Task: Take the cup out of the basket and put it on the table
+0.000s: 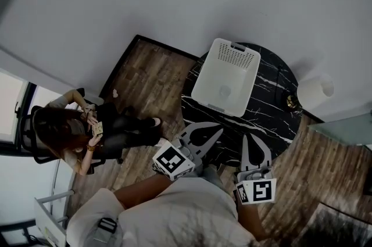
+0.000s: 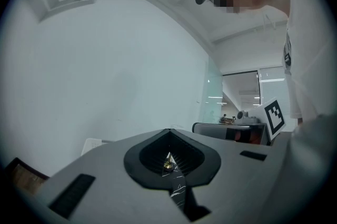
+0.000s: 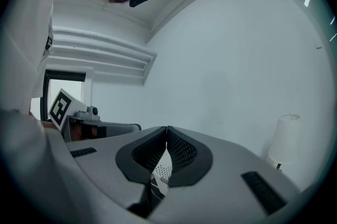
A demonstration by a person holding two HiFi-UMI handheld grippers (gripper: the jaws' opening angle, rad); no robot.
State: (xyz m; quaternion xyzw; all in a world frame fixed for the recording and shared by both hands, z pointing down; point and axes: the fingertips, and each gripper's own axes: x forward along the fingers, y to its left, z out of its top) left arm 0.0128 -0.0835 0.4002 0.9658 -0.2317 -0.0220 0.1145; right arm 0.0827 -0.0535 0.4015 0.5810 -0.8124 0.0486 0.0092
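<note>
A white plastic basket stands on the round black marble table. Inside it, near its front end, lies a pale cup, only faintly visible. My left gripper hovers over the table's near edge just short of the basket, shut and holding nothing. My right gripper sits beside it to the right, also shut with nothing in it. In the left gripper view the gripper shows its jaws meeting at the tip. The right gripper shows the same, with the basket's perforated wall seen through the slot.
A white lamp stands at the table's right edge, also the lamp in the right gripper view. A person sits on a chair to the left on the wooden floor. White walls rise behind the table.
</note>
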